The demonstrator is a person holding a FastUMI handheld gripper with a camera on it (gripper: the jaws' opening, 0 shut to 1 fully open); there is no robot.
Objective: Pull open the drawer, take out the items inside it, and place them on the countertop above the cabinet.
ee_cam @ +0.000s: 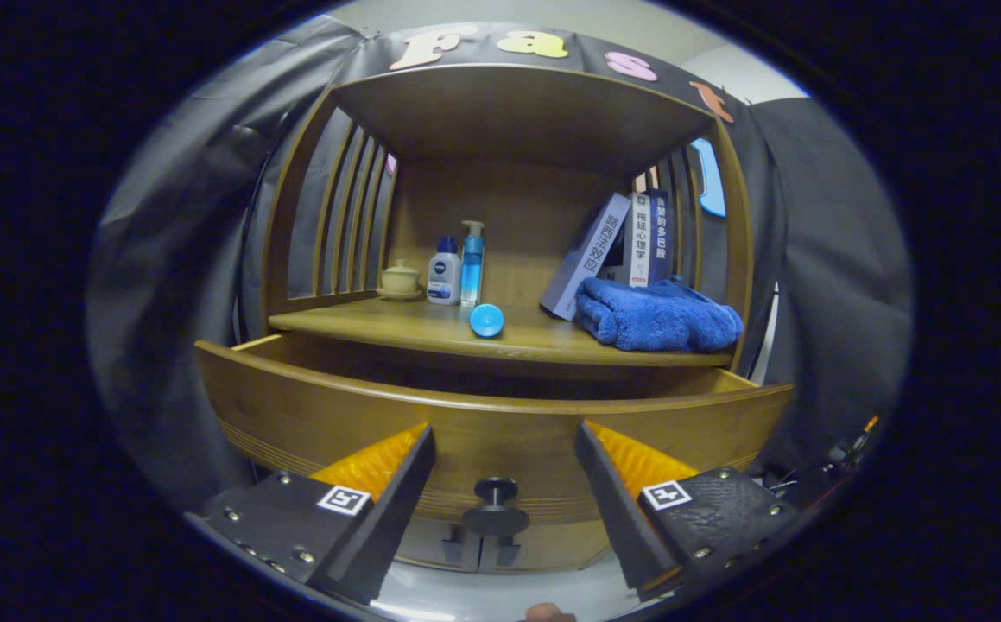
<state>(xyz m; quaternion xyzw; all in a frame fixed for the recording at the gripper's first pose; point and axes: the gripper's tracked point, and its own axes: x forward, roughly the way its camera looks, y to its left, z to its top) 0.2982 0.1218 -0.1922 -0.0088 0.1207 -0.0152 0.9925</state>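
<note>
Two fingers of the hand-held gripper point(500, 432) reach forward in the gripper view, spread wide apart and gripping nothing. Between them, and clear of both, sits the dark round knob point(496, 504) on the curved front of the wooden drawer point(336, 415). The drawer stands pulled out from the wooden cabinet point(517, 112), its front panel just ahead of the fingertips; its inside is hidden behind that panel, so whatever lies in it cannot be told. Above the drawer runs the wooden countertop point(414, 326). On it, toward the left, stands a small cream lidded cup on a saucer point(400, 279), then a white bottle with a blue cap point(444, 272), and just beside that a tall clear blue pump bottle point(471, 262). A small round blue ball point(486, 320) lies nearer the front edge of the countertop. Toward the right lies a folded blue towel point(655, 315), with several upright books point(630, 242) behind it, the leftmost one leaning. Slatted wooden sides enclose the shelf space. Below the drawer, two cabinet door handles point(478, 549) show close together.
</note>
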